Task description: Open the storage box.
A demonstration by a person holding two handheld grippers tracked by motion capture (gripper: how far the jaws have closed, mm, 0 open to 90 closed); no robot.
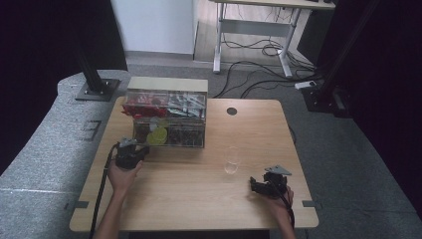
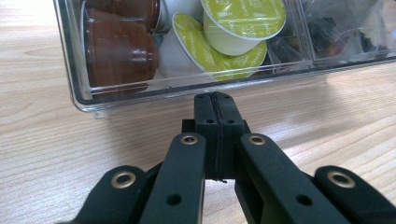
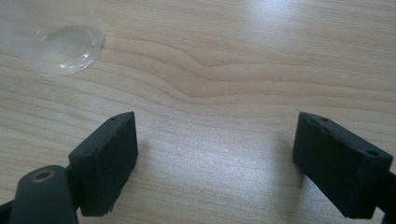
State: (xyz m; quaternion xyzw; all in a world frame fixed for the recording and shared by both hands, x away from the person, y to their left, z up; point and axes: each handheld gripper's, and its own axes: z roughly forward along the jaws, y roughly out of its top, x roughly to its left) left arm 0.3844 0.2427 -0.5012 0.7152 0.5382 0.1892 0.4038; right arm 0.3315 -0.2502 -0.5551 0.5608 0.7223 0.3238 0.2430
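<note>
The left gripper (image 2: 215,100), pressed tight shut with nothing in it, points at the clear box (image 2: 187,86) of coffee pods (image 2: 243,21) near the table's (image 1: 199,199) far left edge, while the right gripper (image 3: 215,154) rests wide open near the front right corner, beside the glass (image 3: 65,46).

The left gripper (image 1: 139,149), jaws pressed together, sits near the tabletop's left edge; the right gripper (image 1: 260,185), jaws wide apart, rests near its front right corner.
</note>
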